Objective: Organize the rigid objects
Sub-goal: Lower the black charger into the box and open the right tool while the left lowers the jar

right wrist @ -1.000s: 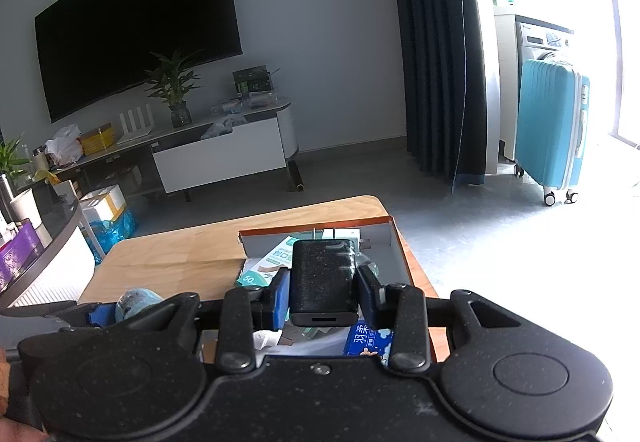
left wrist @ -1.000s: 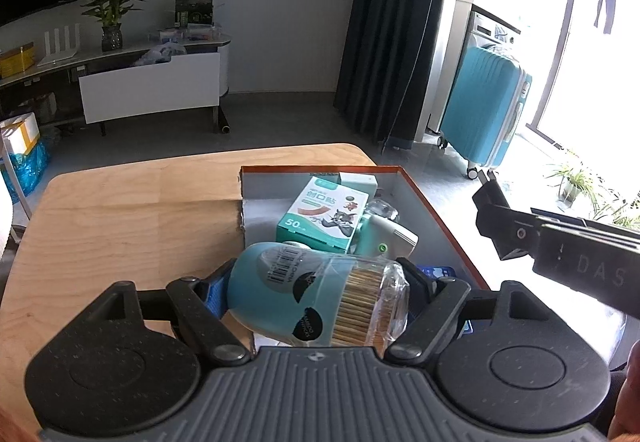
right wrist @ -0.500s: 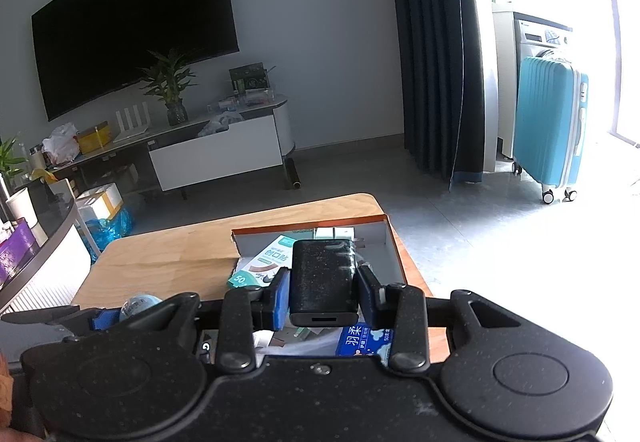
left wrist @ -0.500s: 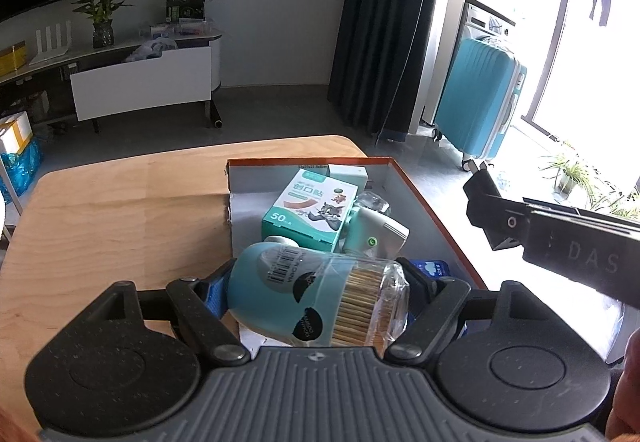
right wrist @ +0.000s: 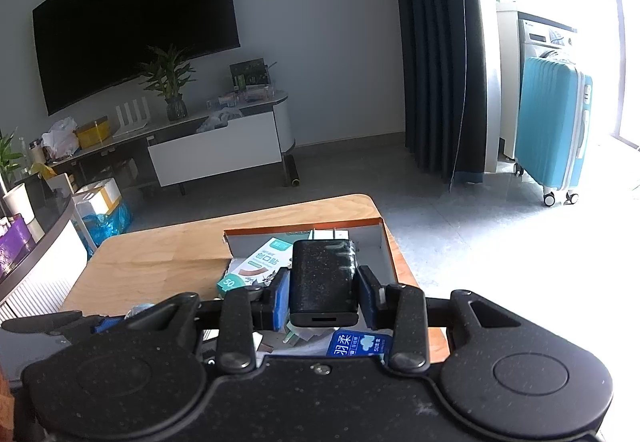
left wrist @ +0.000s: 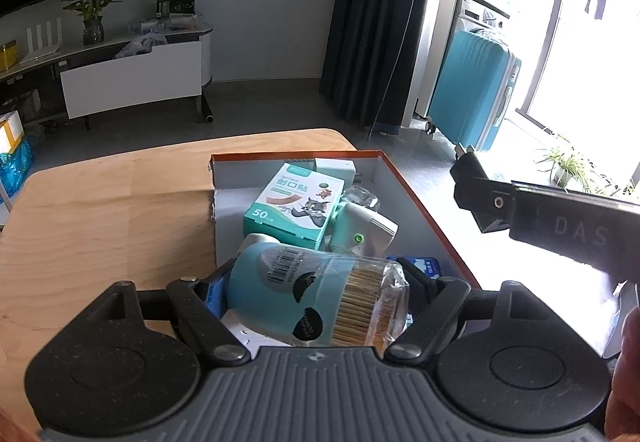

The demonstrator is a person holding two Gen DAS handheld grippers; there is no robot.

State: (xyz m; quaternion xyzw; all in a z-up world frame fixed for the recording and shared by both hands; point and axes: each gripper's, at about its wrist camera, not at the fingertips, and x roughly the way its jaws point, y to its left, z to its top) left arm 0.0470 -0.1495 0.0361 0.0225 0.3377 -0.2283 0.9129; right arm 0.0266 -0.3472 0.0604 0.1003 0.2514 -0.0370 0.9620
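My left gripper (left wrist: 318,296) is shut on a teal toothpick jar (left wrist: 316,300) with a clear cap, held sideways over the near end of an orange-rimmed box (left wrist: 416,198). My right gripper (right wrist: 324,292) is shut on a black charger block (right wrist: 323,280), held above the same box (right wrist: 386,242). The right gripper's tip (left wrist: 480,198) shows at the right edge of the left wrist view. Inside the box lie a green-and-white patch carton (left wrist: 294,210), a small white device with a green light (left wrist: 362,232) and a blue tissue pack (right wrist: 358,348).
The box sits at the right end of a wooden table (left wrist: 100,210). Beyond it are a grey floor, a teal suitcase (left wrist: 476,90), dark curtains (left wrist: 380,22) and a TV console with a plant (right wrist: 168,78).
The left wrist view has shifted slightly, so the box appears a little further left and lower. Both grips are unchanged.
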